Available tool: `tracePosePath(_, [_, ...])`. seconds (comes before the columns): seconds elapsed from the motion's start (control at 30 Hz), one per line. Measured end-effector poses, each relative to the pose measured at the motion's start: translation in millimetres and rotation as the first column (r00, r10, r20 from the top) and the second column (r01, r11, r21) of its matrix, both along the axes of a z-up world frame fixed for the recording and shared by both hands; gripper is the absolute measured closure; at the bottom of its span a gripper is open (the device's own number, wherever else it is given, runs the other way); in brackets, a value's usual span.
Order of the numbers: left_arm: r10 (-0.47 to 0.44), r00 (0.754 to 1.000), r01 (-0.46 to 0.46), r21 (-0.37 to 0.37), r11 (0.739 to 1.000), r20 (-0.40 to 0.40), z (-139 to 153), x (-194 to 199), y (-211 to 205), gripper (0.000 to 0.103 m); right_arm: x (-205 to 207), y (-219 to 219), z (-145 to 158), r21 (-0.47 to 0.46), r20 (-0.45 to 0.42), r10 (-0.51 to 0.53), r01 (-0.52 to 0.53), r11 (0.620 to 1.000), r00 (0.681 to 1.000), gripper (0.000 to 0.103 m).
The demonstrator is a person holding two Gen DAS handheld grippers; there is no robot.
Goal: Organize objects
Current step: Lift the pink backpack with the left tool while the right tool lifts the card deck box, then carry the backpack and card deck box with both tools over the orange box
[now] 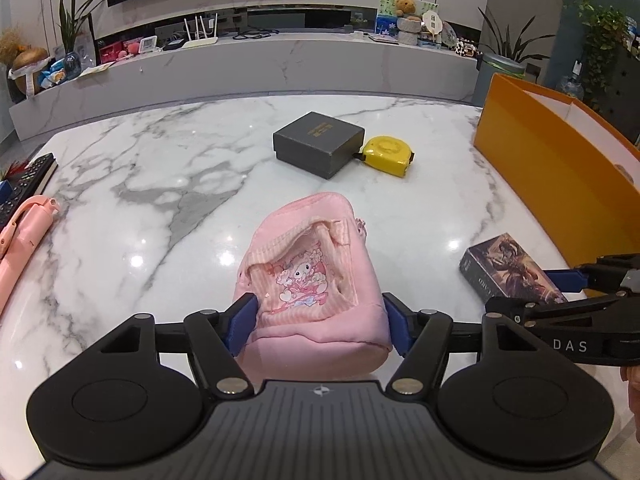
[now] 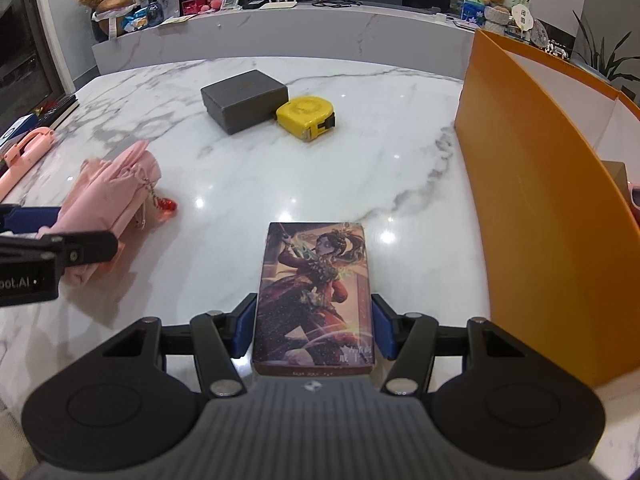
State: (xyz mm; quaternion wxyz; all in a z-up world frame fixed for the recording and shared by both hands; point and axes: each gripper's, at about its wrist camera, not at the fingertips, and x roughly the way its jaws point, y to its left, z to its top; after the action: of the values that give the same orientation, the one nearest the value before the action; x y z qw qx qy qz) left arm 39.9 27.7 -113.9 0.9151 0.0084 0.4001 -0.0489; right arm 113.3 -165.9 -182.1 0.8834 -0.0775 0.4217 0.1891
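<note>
A pink fabric pouch [image 1: 316,280] with a cartoon print sits between the blue pads of my left gripper [image 1: 320,324], which press into its sides near its lower end. In the right wrist view the same pouch [image 2: 116,192] shows a red charm on a chain. My right gripper [image 2: 314,330] is shut on an illustrated card box [image 2: 316,284], one pad against each long side. From the left wrist view that card box [image 1: 508,268] and the right gripper [image 1: 540,292] appear at the right edge. Both things are low over the marble table [image 2: 240,160].
A dark grey box [image 1: 320,142] and a yellow tape measure [image 1: 388,154] lie mid-table. A tall orange bin [image 2: 532,200] stands along the right side. At the left edge lie a pink handled object [image 1: 20,240] and a remote control [image 1: 28,184].
</note>
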Motion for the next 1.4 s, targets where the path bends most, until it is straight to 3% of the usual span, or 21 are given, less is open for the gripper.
tracePosePath(0.47, [-0.032,0.998,0.031,0.004,0.999,0.063,45.4,-18.8,-11.2,0.029,-20.0,-23.7,38.1,0.024,0.038,-0.015,0.014,1.0,0.999,0.043])
tracePosePath(0.77, [-0.072,0.987,0.071,0.011,0.997,0.143,92.9,-23.1,-31.7,0.029,-33.0,-35.4,88.5,0.044,0.113,-0.002,-0.003,0.999,0.994,0.043])
tracePosePath(1.4, [-0.188,0.933,0.183,0.046,0.982,0.305,174.2,-14.4,-115.7,0.029,-41.5,-98.5,190.3,0.085,0.264,-0.059,0.038,0.996,0.963,0.043])
